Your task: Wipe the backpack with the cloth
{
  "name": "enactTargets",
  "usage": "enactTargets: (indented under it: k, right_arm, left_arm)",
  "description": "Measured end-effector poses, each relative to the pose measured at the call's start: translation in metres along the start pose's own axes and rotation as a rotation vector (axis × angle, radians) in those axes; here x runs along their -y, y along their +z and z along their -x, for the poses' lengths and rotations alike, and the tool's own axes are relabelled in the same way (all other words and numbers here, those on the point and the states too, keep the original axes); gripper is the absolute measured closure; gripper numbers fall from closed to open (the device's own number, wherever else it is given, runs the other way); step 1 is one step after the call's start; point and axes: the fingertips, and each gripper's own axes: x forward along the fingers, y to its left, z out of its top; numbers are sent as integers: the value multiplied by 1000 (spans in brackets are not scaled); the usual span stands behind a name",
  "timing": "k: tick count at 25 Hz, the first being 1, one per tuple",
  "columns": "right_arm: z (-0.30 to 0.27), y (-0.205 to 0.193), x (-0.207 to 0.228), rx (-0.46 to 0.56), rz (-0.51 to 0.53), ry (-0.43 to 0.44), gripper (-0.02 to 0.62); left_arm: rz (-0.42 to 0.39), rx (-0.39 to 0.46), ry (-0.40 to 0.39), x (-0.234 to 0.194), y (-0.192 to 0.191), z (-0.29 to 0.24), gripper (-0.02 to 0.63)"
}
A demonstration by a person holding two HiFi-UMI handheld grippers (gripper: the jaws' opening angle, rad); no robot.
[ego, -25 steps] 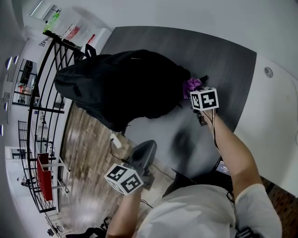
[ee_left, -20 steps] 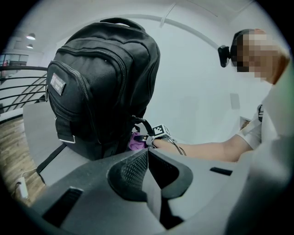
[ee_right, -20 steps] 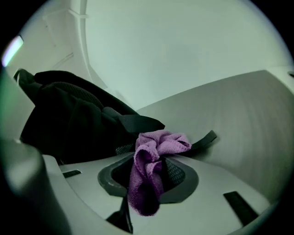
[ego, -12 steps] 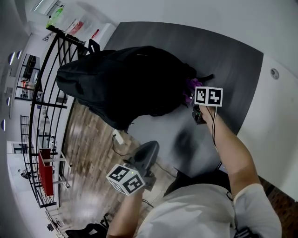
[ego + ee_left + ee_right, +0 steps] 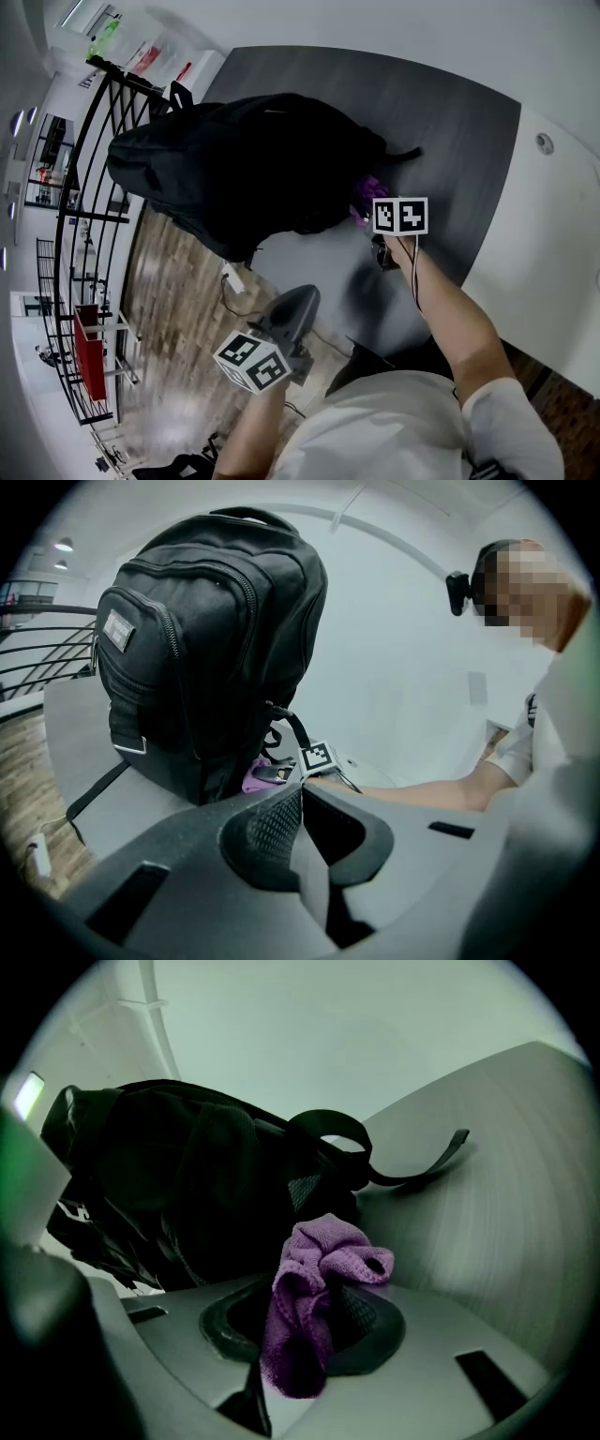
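Standing upright: backpack (image 5: 202, 639) | long axis vertical | right gripper (image 5: 311, 1324) clamps cloth (image 5: 328, 1251)

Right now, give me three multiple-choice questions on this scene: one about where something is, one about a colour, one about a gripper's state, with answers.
1. Where is the backpack?
A. on the grey table
B. on a chair
C. on a bed

2. What colour is the cloth?
A. white
B. purple
C. yellow

3. How is the left gripper?
A. wide open
B. shut on a pen
C. shut and empty

Answers:
1 A: the head view shows it standing on the tabletop.
2 B: the right gripper pinches a purple cloth.
3 C: its jaws meet with nothing between them.
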Motion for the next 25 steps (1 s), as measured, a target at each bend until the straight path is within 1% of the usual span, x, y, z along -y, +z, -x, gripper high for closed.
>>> enactTargets:
  k: [4, 8, 12, 19, 22, 25]
  right_arm:
    - [-2, -10, -19, -3, 22, 22, 469]
    - [-3, -13, -12, 30, 50, -34, 469]
    - [-7, -25, -21, 45, 84, -53, 469]
    - [-9, -38, -30, 83, 69, -99, 469]
    - [-4, -43, -29, 86, 69, -129, 469]
    - [-3, -50, -32, 100, 54, -141, 469]
  left_arm:
    - [5, -9, 2, -3, -5, 6, 601]
    - [23, -12, 4, -13, -14, 15, 601]
    - [36, -25, -23, -23, -24, 24, 601]
    - [33, -29, -66, -46, -26, 42, 601]
    - [38, -34, -86, -52, -31, 46, 601]
    - [40, -40, -110, -60, -38, 47, 601]
